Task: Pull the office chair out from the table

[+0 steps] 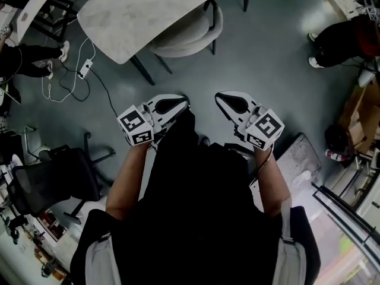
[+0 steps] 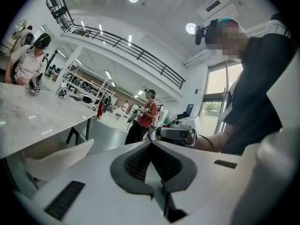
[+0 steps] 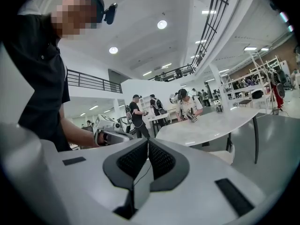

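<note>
Claws: two – left claw point(image 1: 177, 104), right claw point(image 1: 228, 101).
Cubes: two – left cube point(image 1: 136, 127), right cube point(image 1: 265, 129).
Worktops: two – marble worktop point(image 1: 136, 10), corner worktop point(image 1: 32, 5).
Chairs: two – pale chair point(image 1: 190, 34), black chair point(image 1: 50, 183).
Bystanders, head view: at least two – left bystander point(image 1: 27, 58), right bystander point(image 1: 344, 40).
Power strips: one – strip point(image 1: 86, 68).

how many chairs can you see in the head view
2. A pale grey cushioned chair is tucked under the white marble table at top centre, and a black mesh office chair stands at lower left. Others may be hidden in the top-left clutter.
</note>
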`<action>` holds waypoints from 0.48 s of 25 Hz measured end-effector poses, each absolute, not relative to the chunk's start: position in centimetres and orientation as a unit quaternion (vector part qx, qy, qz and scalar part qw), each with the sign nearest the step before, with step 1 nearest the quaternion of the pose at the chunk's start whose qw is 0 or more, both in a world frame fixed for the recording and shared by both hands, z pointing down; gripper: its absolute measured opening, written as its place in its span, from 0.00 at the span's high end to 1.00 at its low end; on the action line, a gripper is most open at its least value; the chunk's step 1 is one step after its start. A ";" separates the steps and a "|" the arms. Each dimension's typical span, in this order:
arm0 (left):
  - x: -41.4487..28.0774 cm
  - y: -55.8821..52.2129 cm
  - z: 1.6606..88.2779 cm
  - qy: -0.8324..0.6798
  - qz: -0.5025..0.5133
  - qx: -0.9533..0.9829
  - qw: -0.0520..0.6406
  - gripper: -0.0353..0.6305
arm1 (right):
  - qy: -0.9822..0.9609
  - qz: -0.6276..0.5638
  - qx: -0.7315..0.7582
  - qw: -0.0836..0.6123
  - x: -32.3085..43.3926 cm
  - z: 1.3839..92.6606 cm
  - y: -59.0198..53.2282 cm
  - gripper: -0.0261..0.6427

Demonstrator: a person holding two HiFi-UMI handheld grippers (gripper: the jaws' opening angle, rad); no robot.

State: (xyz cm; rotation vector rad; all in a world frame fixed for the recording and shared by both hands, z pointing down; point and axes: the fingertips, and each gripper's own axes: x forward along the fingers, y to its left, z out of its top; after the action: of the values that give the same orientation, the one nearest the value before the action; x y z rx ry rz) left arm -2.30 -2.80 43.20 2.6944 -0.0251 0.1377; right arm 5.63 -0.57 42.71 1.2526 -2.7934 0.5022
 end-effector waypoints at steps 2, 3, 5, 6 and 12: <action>-1.3 -5.6 43.6 0.005 0.055 0.974 0.218 0.93 | -0.901 0.163 0.402 0.029 5.8 42.6 -3.6 0.93; -1.0 -7.2 43.6 0.011 0.056 0.975 0.216 0.93 | -0.901 0.162 0.401 0.033 5.8 42.4 -5.3 0.93; -0.5 -10.5 43.1 0.017 0.050 0.975 0.218 0.93 | -0.903 0.158 0.397 0.040 5.4 42.2 -8.7 0.93; -0.2 -12.1 43.0 0.019 0.046 0.974 0.220 0.93 | -0.904 0.158 0.395 0.044 5.3 42.2 -10.3 0.93; 2.0 -18.9 42.5 0.034 0.035 0.971 0.236 0.93 | -0.904 0.173 0.385 0.068 5.7 42.9 -17.8 0.93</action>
State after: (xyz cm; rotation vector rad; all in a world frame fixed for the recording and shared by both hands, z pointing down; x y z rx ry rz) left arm 1.97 -18.85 42.54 2.6619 0.0922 0.0954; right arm 5.72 -17.80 42.95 1.1598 -2.7239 0.5224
